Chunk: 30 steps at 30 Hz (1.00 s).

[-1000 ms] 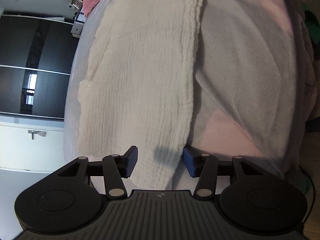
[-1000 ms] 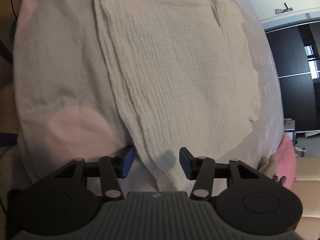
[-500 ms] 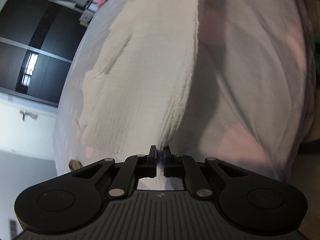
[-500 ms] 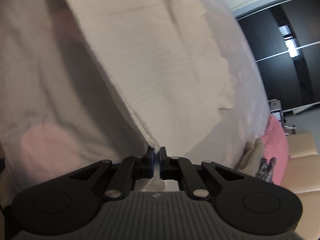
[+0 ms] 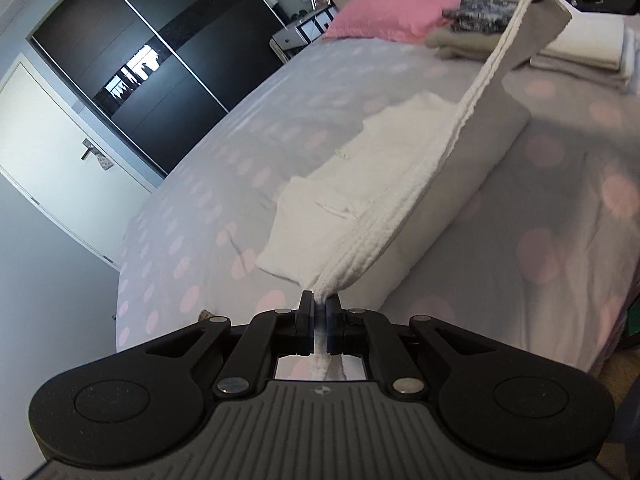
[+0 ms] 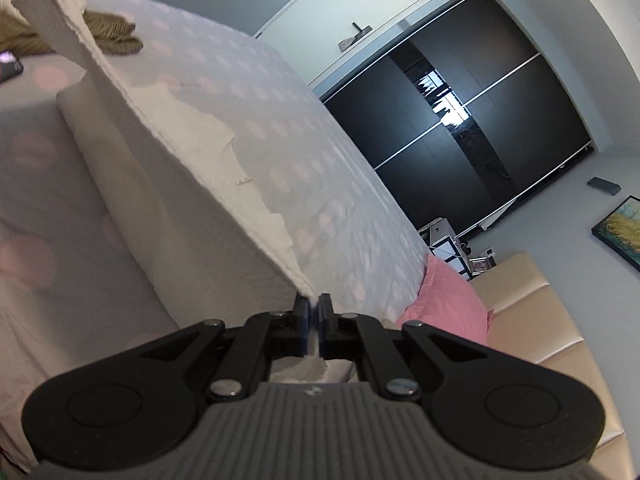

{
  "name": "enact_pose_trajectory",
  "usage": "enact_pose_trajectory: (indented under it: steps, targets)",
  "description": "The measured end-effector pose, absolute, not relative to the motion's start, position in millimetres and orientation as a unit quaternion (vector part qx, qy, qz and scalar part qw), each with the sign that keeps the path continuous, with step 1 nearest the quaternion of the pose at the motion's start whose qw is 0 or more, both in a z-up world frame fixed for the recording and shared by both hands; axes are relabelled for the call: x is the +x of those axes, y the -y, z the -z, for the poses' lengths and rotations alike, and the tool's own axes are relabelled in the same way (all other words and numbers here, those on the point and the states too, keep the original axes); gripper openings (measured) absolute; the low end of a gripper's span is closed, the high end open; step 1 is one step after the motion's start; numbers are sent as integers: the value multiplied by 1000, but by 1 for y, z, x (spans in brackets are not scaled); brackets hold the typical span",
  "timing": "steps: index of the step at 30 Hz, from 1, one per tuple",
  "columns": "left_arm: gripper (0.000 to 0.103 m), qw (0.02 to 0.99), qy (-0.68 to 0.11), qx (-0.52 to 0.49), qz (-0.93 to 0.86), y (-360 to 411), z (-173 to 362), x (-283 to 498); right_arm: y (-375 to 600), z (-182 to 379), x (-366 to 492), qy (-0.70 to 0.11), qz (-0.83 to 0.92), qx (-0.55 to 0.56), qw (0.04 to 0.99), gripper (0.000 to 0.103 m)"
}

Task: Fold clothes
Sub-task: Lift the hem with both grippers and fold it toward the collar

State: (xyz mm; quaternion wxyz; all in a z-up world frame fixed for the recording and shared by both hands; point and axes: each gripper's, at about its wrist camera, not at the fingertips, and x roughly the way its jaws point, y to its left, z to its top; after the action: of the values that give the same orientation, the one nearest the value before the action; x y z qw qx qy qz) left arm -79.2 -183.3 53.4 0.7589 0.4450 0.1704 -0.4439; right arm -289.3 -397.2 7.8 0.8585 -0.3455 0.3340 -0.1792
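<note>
Overhead, white garment (image 5: 420,184) edge taut between left gripper (image 5: 319,312), right gripper (image 6: 313,312)

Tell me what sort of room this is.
A bedroom, most likely. There is a bed with a spotted cover, a pink pillow against a padded headboard, and a dark sliding wardrobe. Folded laundry sits near the pillow.

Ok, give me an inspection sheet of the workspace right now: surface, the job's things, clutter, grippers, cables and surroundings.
Surface: bed cover, grey with pink dots.
Job's things: white garment, one edge lifted taut, rest lying on the bed.
Clutter: folded white stack, beige clothes, pink pillow, olive cloth.
Grippers: left gripper and right gripper both shut on the garment's edge.
Cables: nothing seen.
Surroundings: dark sliding wardrobe, white door, framed picture.
</note>
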Motion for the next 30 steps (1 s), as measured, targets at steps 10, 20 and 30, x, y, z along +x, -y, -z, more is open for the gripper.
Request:
enact_pose_trajectory:
  steps: [10,20,30]
  targets:
    - [3,748,-192,421,476,157,-107,-109,369,-56,-343,-320,166,-338,869,5]
    - [3,748,-214,424,463,166,-90,-100,360,-44,-341,-330,172,-343,862,5]
    - [3,758,-200,429,449,204,-90,-63,389,-38,-294,-331,199,-355,852,5]
